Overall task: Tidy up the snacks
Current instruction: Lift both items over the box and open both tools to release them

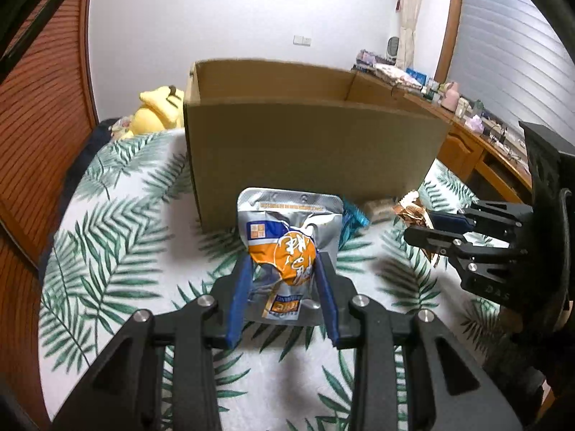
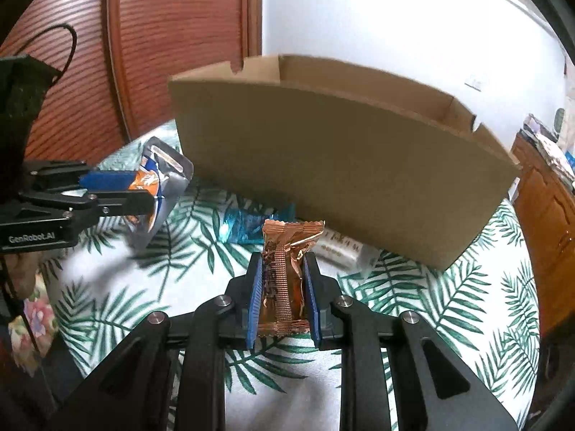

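Silver foil pouch [image 1: 287, 248] with an orange label, pinched between the blue pads of the left gripper [image 1: 284, 273] and lifted in front of the open cardboard box [image 1: 309, 154]. Copper-coloured snack bar [image 2: 284, 280], clamped upright in the right gripper [image 2: 282, 280] above the leaf-print cloth [image 2: 449, 305]. A blue wrapper [image 2: 248, 228] and a pale packet [image 2: 341, 248] lie at the foot of the box.
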A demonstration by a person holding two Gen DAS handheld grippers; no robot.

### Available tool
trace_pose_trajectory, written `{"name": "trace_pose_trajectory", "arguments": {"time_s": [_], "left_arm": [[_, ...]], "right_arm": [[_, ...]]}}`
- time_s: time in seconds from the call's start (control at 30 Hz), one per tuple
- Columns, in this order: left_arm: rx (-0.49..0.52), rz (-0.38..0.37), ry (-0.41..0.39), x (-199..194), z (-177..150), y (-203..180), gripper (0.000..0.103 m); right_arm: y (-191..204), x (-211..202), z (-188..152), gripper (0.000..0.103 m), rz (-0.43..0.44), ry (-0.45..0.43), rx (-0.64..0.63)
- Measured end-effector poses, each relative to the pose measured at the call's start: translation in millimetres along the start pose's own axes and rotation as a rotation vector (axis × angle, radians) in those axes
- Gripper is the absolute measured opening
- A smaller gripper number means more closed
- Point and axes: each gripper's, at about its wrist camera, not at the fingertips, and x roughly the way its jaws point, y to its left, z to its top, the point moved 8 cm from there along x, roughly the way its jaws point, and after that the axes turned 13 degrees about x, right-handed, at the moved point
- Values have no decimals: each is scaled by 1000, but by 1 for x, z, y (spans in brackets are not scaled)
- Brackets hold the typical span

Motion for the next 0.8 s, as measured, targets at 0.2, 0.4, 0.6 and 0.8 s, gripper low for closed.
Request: {"name": "trace_pose_trajectory", "arguments": {"time_s": [0.2,0.4,0.6,0.8], "left_arm": [[5,8,-73,-19,32,3,33],[9,9,-127,-27,64,6,33],[32,13,-173,-29,99,11,33],[46,23,-196,-18,132,20,33]], "right_arm": [[-7,-22,20,20,-1,-45,51],[-18,-43,33,20,-10,-88,80],[-21,-60,53,20,-20,-134,68],[-19,-67,83,20,-14,-177,37]]}}
